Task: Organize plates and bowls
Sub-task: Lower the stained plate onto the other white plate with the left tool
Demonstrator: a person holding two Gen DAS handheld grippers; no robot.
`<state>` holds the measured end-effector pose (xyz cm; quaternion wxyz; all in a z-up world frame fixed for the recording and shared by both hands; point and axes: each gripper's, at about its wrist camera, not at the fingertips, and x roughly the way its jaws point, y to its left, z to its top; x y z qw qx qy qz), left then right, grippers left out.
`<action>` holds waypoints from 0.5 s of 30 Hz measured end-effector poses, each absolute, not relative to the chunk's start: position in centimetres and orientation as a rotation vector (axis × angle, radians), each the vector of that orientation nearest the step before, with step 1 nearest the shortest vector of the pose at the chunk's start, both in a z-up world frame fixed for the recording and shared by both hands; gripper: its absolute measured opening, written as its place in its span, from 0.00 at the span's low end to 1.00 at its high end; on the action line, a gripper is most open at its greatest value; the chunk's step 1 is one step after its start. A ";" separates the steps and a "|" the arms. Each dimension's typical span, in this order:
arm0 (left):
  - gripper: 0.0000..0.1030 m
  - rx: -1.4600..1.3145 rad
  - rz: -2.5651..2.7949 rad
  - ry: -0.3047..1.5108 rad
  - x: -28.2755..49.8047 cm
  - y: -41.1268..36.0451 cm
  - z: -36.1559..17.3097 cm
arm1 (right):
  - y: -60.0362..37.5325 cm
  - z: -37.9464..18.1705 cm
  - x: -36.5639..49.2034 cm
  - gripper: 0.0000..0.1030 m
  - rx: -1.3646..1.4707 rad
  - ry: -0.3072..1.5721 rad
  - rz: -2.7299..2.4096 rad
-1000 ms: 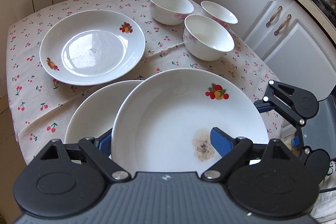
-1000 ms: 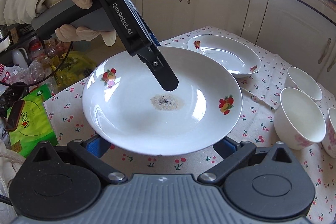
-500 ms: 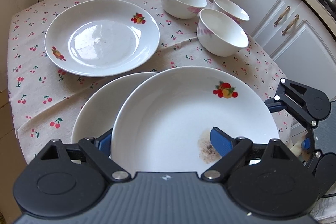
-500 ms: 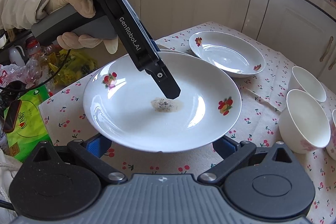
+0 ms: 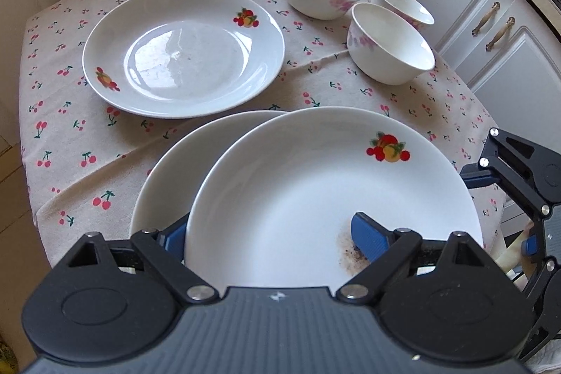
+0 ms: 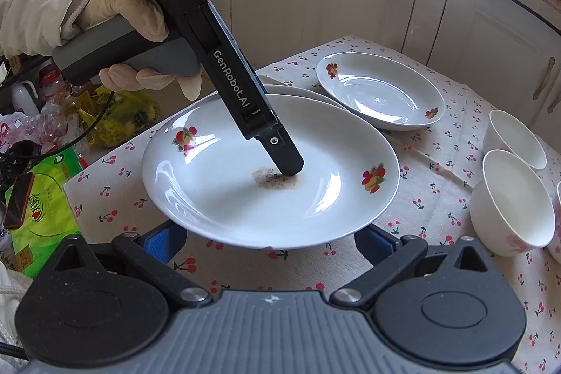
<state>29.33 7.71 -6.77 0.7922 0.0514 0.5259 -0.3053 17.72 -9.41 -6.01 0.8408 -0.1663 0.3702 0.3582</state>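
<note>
Left tongs [image 5: 273, 235] pinch the stained plate [image 5: 315, 184] across its near rim, one finger under it, the other inside by the stain [image 5: 350, 255]. Just beneath lies a second plate [image 5: 168, 177]; ahead a third plate [image 5: 182, 51]; far right, three bowls [image 5: 389, 48], unstacked.

Right tongs [image 6: 270, 240] gape wide, empty, fingers low beside the plate's [image 6: 210, 198] near edge, not gripping. Left tongs [image 6: 280, 160] reach in from above. Likely one plate is about to be stacked; third plate [image 6: 382, 93] and bowls [image 6: 508, 198] remain.
</note>
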 end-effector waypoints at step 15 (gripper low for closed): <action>0.89 0.158 -0.613 1.123 29.7 7.6 -6.4 | -9.4 -5.8 17.7 1.00 -0.339 0.768 0.760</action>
